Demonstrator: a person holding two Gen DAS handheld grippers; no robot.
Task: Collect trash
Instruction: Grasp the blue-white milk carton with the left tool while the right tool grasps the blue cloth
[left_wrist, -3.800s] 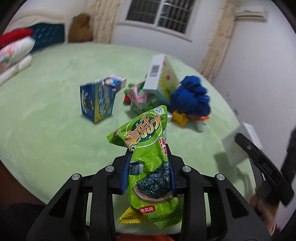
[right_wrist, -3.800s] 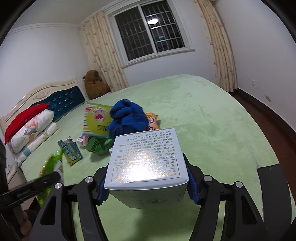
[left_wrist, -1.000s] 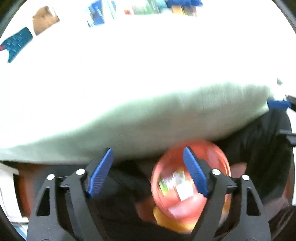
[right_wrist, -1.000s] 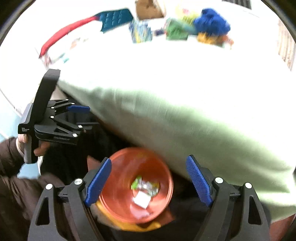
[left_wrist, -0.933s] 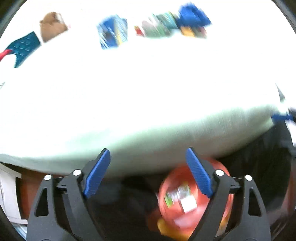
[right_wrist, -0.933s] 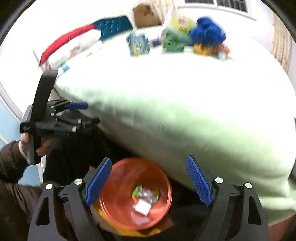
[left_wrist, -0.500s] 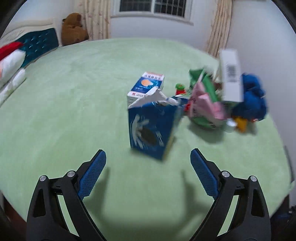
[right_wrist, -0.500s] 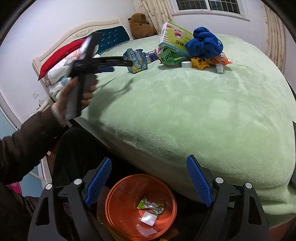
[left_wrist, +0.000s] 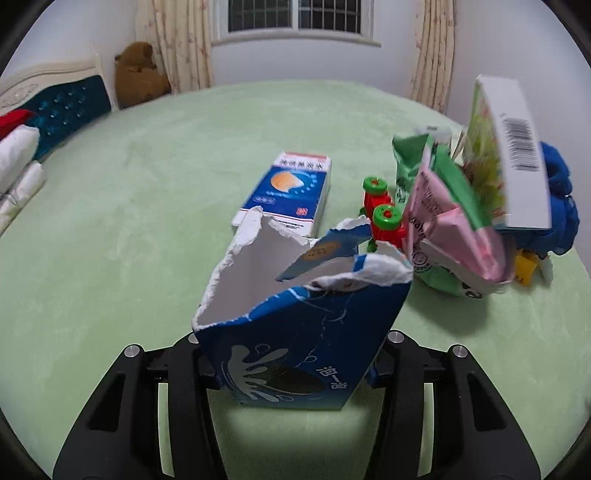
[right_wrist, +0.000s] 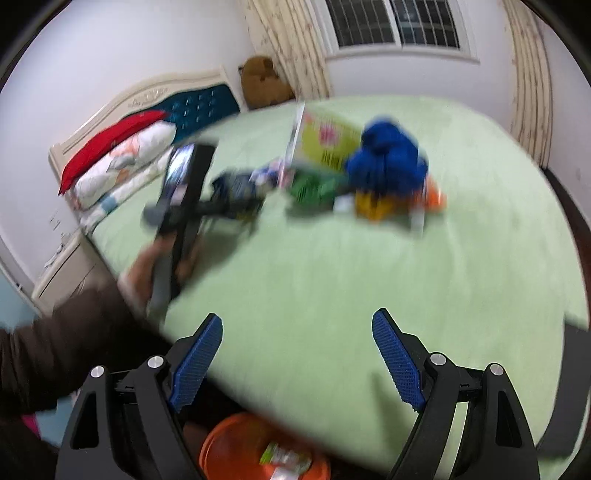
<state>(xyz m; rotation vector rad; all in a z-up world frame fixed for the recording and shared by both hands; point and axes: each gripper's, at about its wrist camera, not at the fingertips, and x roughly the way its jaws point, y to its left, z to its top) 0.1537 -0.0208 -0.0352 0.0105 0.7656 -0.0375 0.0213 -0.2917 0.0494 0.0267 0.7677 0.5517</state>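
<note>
A torn blue carton (left_wrist: 295, 332) stands upright on the green bed (left_wrist: 129, 240), its ripped top gaping. My left gripper (left_wrist: 291, 369) has it between its jaws, which are closing; the blue pads (left_wrist: 372, 373) sit against the carton's sides. From the right wrist view the left gripper (right_wrist: 229, 203) appears blurred, held by a hand in a dark sleeve. My right gripper (right_wrist: 297, 354) is open and holds nothing, over the bed's near edge. Below it is an orange bin (right_wrist: 221, 450) with wrappers (right_wrist: 284, 458) inside.
Behind the carton lies a white-and-blue box (left_wrist: 288, 192). To the right are a red-and-green toy (left_wrist: 382, 218), pink and green snack bags (left_wrist: 450, 229), a tall barcoded box (left_wrist: 513, 147), a blue cloth (left_wrist: 557, 206) and a yellow toy (left_wrist: 526, 264). Pillows (left_wrist: 14, 162) lie far left.
My left gripper swung from above the orange bin to the bed and closed in around the torn blue carton. My right gripper rose from the bin toward the bed, still open.
</note>
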